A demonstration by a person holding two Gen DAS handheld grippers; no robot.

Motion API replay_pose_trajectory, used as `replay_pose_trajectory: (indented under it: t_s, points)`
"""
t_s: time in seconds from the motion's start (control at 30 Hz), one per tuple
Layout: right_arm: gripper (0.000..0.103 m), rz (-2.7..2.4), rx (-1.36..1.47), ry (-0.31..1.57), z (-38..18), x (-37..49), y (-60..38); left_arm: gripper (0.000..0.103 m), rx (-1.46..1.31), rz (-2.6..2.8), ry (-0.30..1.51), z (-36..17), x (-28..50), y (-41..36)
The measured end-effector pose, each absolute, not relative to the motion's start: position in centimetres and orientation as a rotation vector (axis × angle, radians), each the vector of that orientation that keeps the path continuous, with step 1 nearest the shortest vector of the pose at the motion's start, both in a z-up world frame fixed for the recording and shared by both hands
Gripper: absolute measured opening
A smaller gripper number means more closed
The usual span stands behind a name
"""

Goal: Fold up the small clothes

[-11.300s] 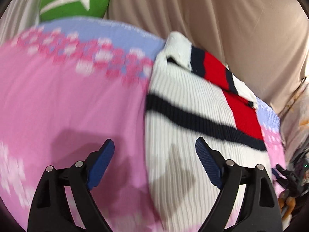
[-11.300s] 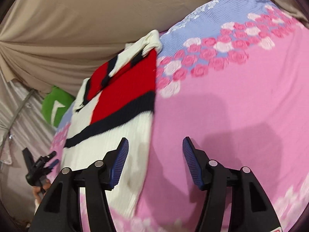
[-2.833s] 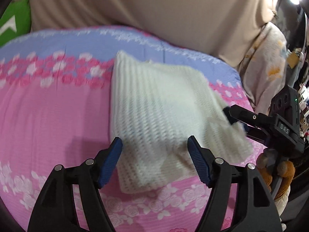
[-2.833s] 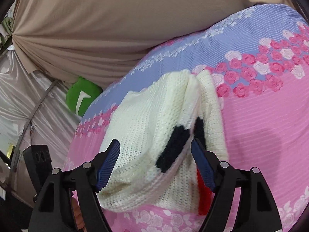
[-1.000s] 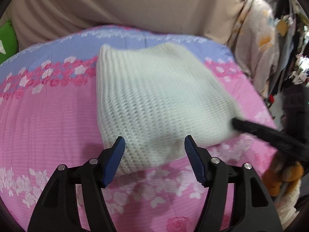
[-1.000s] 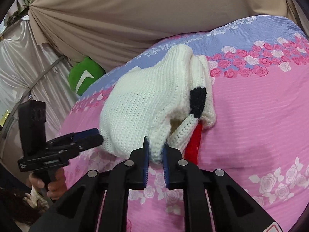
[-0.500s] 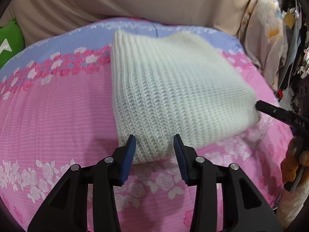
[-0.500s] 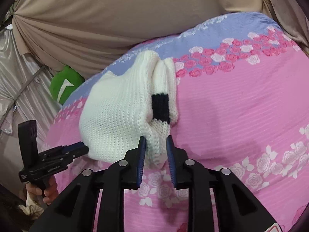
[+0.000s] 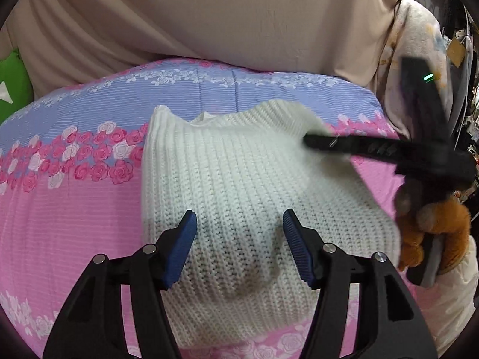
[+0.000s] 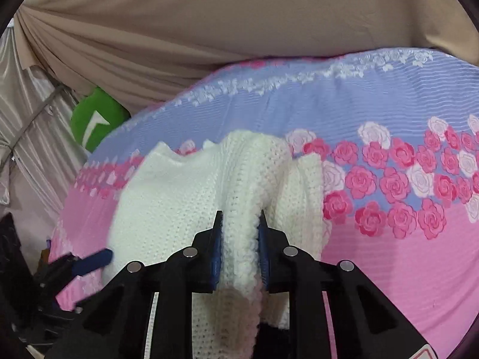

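The folded sweater [image 9: 239, 185] is off-white throughout, in a ribbed knit with no other colour showing on its upper face. The bedsheet [image 9: 74, 209] beneath it is pink with fine stripes, carrying a lavender-blue band at the far side, bordered by rows of deep pink and white roses, and a paler rose print along the near edge. Both claws are black with blue ridged pads [image 9: 187, 239], the backdrop curtain [image 10: 239, 30] is plain beige, and a cushion [image 10: 95, 122] is bright green with a white mark.
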State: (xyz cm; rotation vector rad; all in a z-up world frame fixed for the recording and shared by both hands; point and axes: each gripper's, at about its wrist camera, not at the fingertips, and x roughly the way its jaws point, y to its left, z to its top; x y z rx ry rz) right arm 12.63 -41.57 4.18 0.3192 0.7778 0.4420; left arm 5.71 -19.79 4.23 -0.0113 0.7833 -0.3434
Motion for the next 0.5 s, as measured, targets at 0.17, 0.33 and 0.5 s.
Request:
replay_pose_trajectory:
  t_s: [0.17,0.33,0.5]
  points:
    - [0.007,0.251,0.236,0.867,0.0,14.6,-43.0,0.058,0.014,-0.339,0.788,3.1,6.5,-20.2]
    - [0.008,0.276,0.302,0.734,4.0,11.1,-44.1,0.059,0.065,-0.31,0.771,2.8,6.3,-21.1]
    - [0.014,0.364,0.211,0.668,6.7,5.0,-41.1,0.06,0.054,-0.306,0.769,2.8,6.3,-20.9]
